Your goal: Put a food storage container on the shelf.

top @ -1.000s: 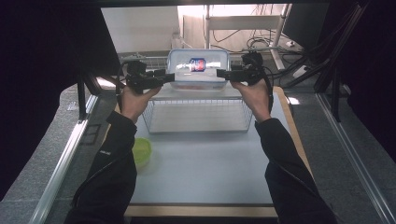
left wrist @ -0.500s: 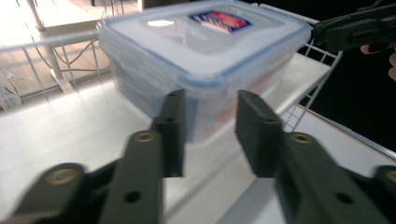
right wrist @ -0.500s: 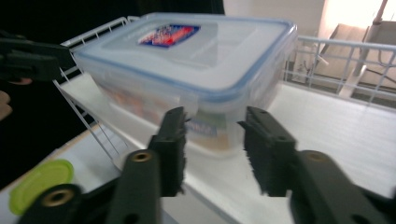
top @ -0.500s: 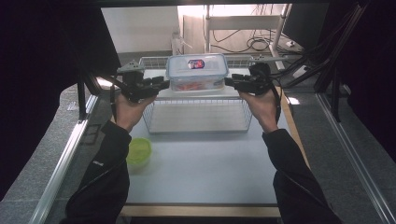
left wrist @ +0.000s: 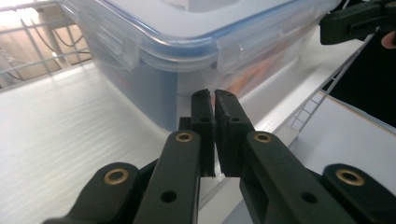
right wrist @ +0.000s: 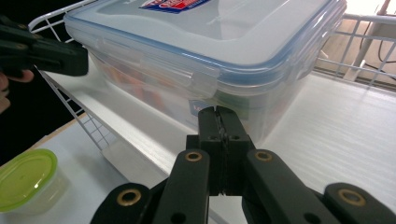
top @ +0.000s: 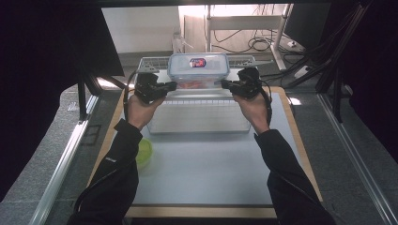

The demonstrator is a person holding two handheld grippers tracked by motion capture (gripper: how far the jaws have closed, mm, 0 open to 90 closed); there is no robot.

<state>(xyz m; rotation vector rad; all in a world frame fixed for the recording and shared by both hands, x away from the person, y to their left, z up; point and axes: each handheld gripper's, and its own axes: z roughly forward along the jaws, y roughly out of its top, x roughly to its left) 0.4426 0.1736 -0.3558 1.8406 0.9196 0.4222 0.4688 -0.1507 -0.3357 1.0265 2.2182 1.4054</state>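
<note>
A clear lock-lid container (top: 198, 70) with a blue seal and a red label stands on the white top of a wire rack (top: 199, 117). My left gripper (top: 172, 85) sits at its left side and my right gripper (top: 224, 84) at its right. In the left gripper view the left gripper (left wrist: 215, 100) points at the container (left wrist: 187, 42), just short of its corner. In the right gripper view the right gripper (right wrist: 217, 114) is close to the container (right wrist: 210, 42) below a lid flap. Both pairs of jaws have just been closing and now stand shut with nothing between them.
A small tub with a green lid (top: 143, 152) sits on the white mat by the person's left sleeve. The rack's wire rim (right wrist: 355, 28) rises behind the container. Cables and black frame posts lie beyond the table.
Both grippers' jaws have closed, and both hands have sunk a little beside the container. The container has stayed in its place on the rack.
</note>
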